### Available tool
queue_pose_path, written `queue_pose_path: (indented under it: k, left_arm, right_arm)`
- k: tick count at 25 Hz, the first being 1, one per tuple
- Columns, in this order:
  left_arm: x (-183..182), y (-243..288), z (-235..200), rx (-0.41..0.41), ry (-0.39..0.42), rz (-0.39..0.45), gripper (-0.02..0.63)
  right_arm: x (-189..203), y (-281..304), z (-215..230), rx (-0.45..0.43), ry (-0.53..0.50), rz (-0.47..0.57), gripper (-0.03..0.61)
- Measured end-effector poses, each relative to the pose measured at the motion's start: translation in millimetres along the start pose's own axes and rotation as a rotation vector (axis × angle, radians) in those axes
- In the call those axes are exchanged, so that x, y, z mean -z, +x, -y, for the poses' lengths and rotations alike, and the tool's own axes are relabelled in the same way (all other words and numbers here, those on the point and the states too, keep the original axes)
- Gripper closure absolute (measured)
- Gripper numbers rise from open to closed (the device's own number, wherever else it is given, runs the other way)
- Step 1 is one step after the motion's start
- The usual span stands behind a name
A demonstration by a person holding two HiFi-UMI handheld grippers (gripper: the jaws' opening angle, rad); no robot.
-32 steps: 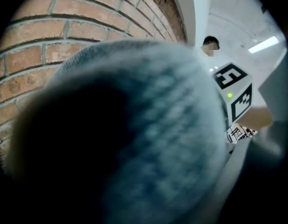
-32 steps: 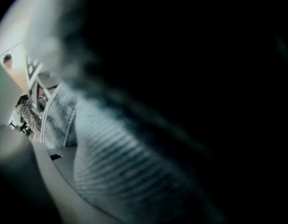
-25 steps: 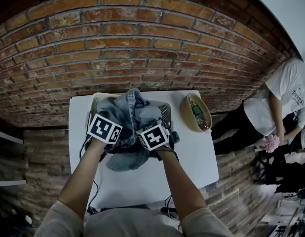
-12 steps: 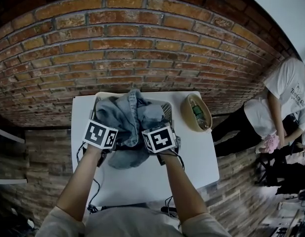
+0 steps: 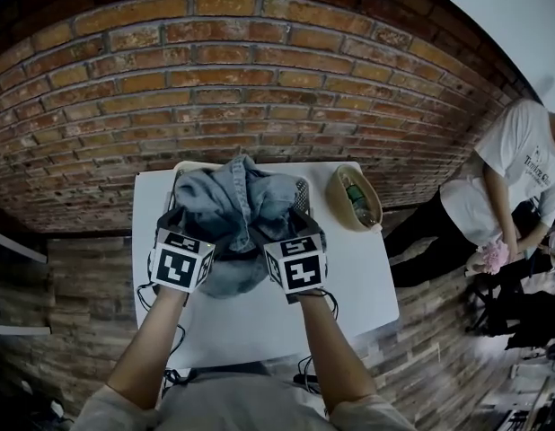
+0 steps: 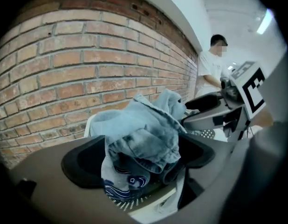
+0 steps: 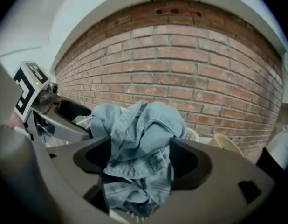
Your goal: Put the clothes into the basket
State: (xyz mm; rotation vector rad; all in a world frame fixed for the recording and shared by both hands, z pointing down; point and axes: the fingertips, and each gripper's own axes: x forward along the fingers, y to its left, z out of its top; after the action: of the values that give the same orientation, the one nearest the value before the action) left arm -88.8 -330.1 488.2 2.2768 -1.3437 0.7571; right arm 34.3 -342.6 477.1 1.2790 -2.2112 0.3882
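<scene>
Left tongs (image 6: 141, 157) spread wide, right tongs (image 7: 143, 161) just opened further; crumpled blue denim clothes (image 5: 231, 200) showing between both pairs, not clamped. Heaped in the pale perforated plastic basket (image 5: 302, 197), spilling over its near rim, on the white bench (image 5: 349, 285) by a red brick wall (image 5: 259, 79).

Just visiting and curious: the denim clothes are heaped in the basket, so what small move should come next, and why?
Probably bring the right gripper down to the denim fold that hangs over the basket's near rim and lift it inside; the rest sits heaped in it. Its jaws have just been opening, with denim loose between them, so it looks free to regrasp.
</scene>
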Motion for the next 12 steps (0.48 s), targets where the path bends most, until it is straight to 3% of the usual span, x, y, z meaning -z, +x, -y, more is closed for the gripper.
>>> queue_pose_path:
  k: [9, 12]
  left_arm:
    - [-26.5, -28.5, 16.2, 0.020, -0.011, 0.179, 0.123]
    - [-35.2, -40.6, 23.2, 0.023, 0.013, 0.244, 0.167]
  right_arm:
    - [-21.2, -24.4, -23.4, -0.009, -0.003, 0.139, 0.196]
    - [-26.6, -33.7, -29.7, -0.008, 0.000, 0.183, 0.218]
